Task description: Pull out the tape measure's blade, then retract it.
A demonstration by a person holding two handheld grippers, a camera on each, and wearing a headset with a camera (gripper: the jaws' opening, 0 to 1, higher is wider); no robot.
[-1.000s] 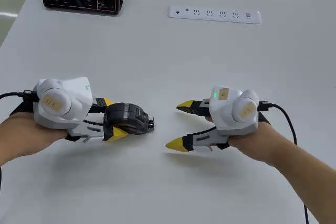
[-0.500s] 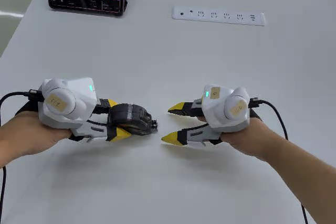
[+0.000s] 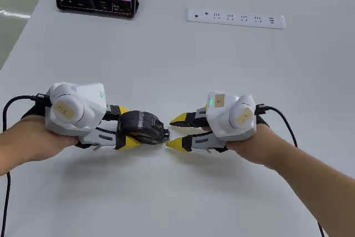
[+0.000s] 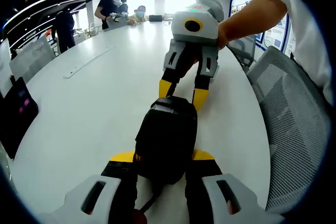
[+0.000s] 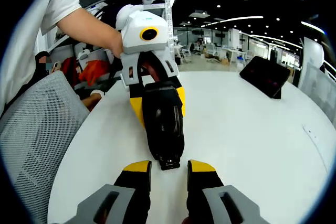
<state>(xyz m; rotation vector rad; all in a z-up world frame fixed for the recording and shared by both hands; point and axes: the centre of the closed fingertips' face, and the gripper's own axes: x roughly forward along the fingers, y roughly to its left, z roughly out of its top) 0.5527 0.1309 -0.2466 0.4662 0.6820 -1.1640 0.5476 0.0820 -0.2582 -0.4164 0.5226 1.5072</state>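
Head view to gripper views: blade hook not yet caught

Head view: finds left tool [image 3: 126, 126] pinching the tape measure [image 3: 141, 127] down at the worktop [image 3: 166, 54], right tool [image 3: 176, 131] spread just beside its nose.
Left gripper view: shows the black case held between own jaws.
Right gripper view: puts the blade hook [image 5: 169, 163] at the open gap.
Looks like the reaching step; next, must close on the hook, then pull straight.
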